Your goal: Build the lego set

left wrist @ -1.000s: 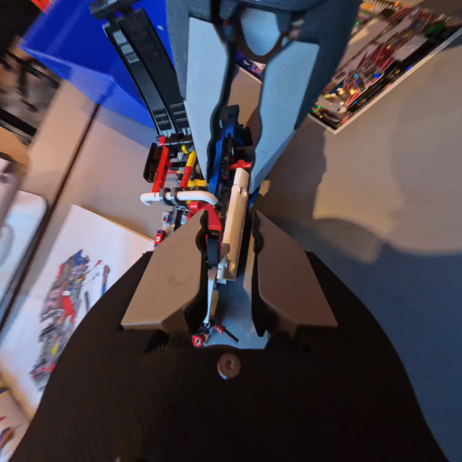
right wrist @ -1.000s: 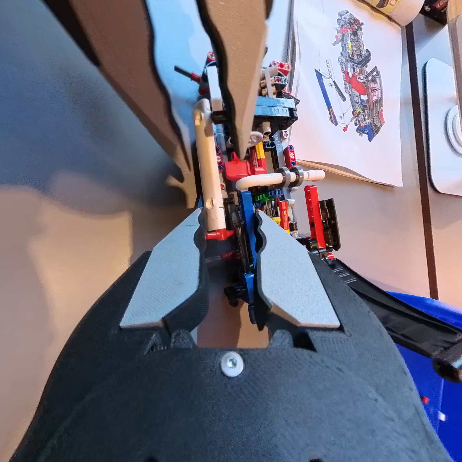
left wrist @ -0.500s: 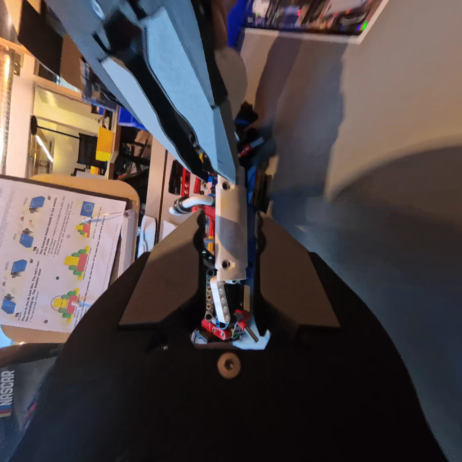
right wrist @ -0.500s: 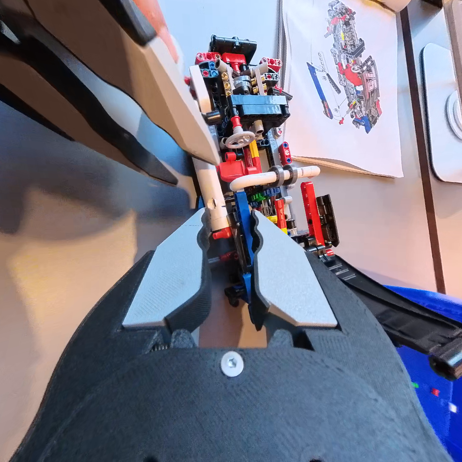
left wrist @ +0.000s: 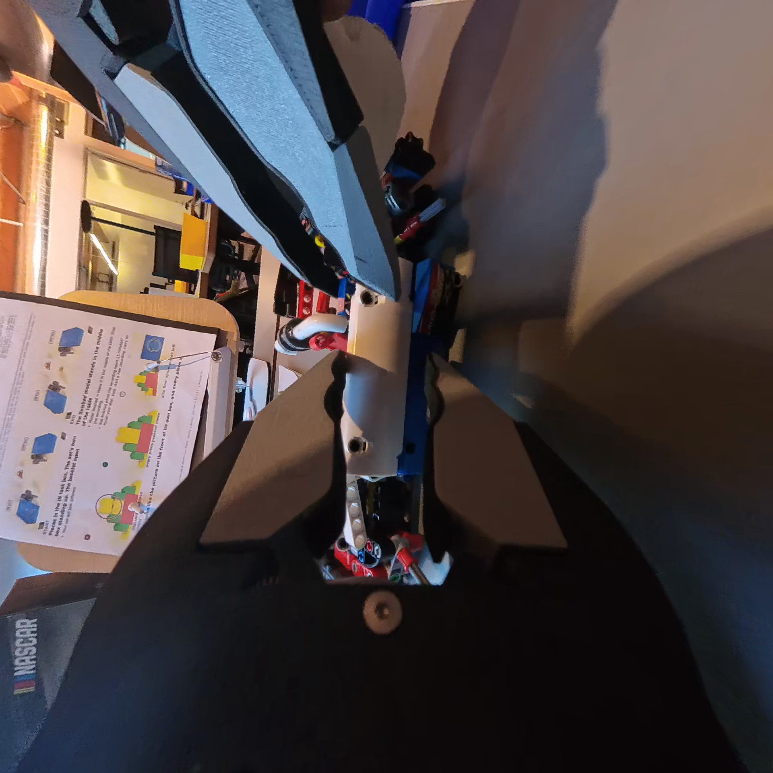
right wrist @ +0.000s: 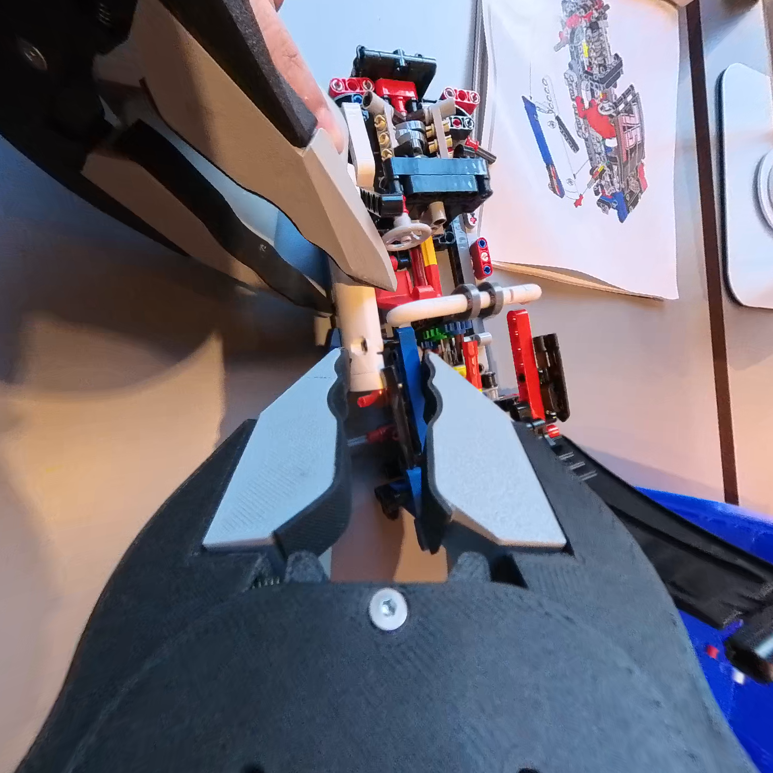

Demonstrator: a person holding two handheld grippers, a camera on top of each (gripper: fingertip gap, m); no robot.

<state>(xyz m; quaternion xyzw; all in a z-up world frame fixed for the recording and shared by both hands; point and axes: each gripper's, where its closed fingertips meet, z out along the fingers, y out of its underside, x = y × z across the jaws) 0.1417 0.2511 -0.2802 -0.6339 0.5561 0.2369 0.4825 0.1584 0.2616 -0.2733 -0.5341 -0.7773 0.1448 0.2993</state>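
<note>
A half-built lego model (right wrist: 422, 217) of black, red, blue and white technic parts hangs between both grippers above the table. My left gripper (left wrist: 382, 368) is shut on the model's white panel (left wrist: 378, 376) and blue beam (left wrist: 416, 401). My right gripper (right wrist: 382, 364) is shut on the other end, on the blue beam (right wrist: 408, 364) and the white panel's tip (right wrist: 359, 351). The right gripper's grey fingers (left wrist: 293, 167) show from above in the left wrist view. The left gripper's fingers (right wrist: 326, 184) press the model's left side in the right wrist view.
An open instruction booklet (right wrist: 585, 138) lies on the table at the right. A blue box (right wrist: 719, 543) with a black strap (right wrist: 669, 518) is at the lower right. A printed sheet on a board (left wrist: 96, 418) and a dark box (left wrist: 37, 652) stand at the left. Left and right tips are no more than a few centimetres apart.
The left gripper has rolled around the model: its view turned from the table and blue box to the printed sheet and room. The model has tilted and its front end now shows fully.
</note>
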